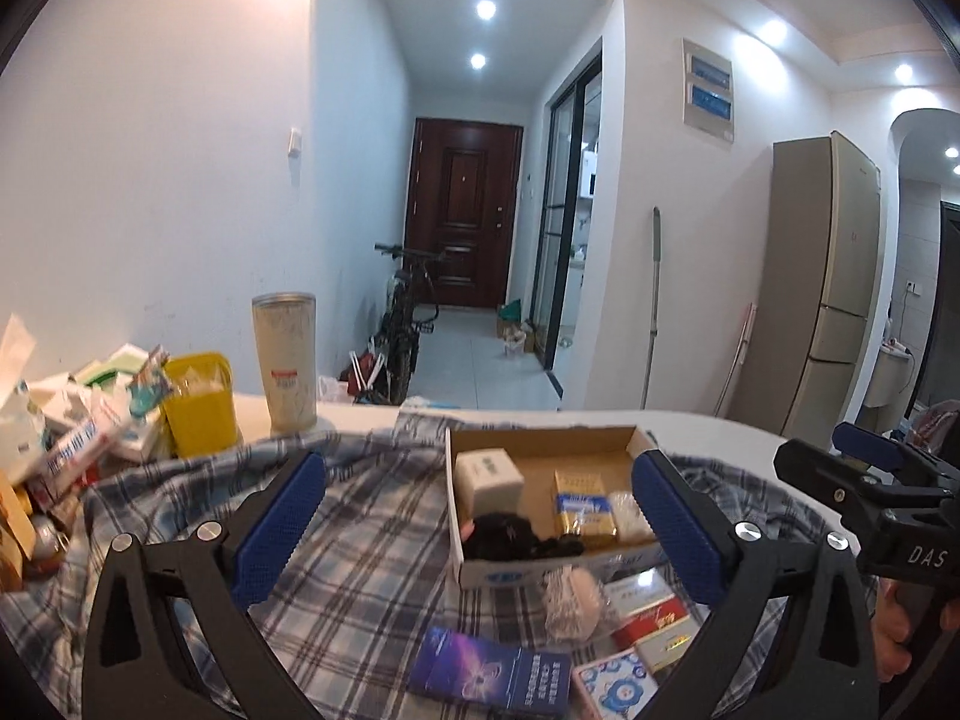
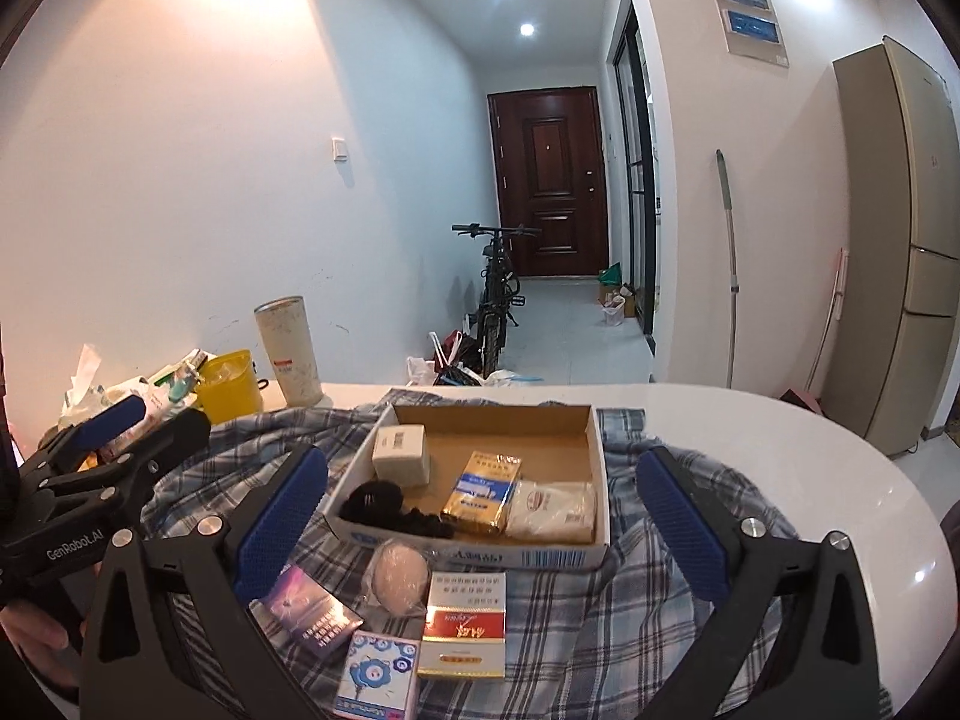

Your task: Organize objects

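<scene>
- The open brown cardboard box [image 2: 591, 450] sits centre frame in the right wrist view, on a blue-and-white plaid cloth [image 2: 648, 600] spread over the white surface [image 2: 810, 450].
- Inside it lie a cream rectangular block [image 2: 401, 453] at upper left, a black fuzzy bundle [image 2: 384, 504] at lower left, a gold-and-blue packet [image 2: 483, 492] in the middle and a white plastic-wrapped pack [image 2: 552, 510] at right.
- Just below the box on the cloth lie a pale round wrapped item [image 2: 399, 570], a red-and-white carton [image 2: 465, 624], a blue flower-patterned box [image 2: 378, 678] and a dark purple box [image 2: 312, 612].
- The left gripper [image 1: 480, 516] has its jaws spread wide, grasping nothing.
- The right gripper [image 2: 480, 510] likewise has its jaws released and empty.
- At left stand a yellow plastic tub [image 2: 231, 384] and a tall speckled cream tumbler [image 2: 288, 351].
</scene>
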`<state>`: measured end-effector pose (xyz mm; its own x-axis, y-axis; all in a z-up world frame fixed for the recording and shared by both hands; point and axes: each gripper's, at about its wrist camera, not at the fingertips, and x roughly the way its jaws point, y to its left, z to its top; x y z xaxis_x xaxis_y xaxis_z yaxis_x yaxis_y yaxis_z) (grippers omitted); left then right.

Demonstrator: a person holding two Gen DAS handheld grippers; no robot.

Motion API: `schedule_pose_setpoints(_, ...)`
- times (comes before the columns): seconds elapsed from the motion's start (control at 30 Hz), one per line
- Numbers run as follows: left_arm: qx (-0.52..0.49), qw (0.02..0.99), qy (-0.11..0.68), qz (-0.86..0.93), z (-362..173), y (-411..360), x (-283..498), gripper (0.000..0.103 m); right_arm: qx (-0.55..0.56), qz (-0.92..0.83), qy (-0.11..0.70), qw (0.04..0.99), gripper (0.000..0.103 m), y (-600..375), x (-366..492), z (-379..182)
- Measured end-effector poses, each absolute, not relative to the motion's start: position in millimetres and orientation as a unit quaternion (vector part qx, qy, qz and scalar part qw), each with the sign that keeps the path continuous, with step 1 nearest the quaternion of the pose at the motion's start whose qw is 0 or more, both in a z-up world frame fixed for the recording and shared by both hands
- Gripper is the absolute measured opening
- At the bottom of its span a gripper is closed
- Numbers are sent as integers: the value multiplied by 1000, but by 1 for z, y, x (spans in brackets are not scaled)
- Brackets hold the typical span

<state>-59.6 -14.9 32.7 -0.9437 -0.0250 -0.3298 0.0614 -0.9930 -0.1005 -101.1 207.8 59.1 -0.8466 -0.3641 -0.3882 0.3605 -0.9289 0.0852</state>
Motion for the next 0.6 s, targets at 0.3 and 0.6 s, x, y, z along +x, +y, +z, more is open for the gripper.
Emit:
schedule_pose_setpoints(0.3,166,83,-51,-981,-6,-8,-72,103,276,-943,7,186,103,210,-130,3)
schedule_pose_setpoints(0.6,202,52,2,-978,-13,-17,-79,103,301,-933,4,196,103,207,-133,-7)
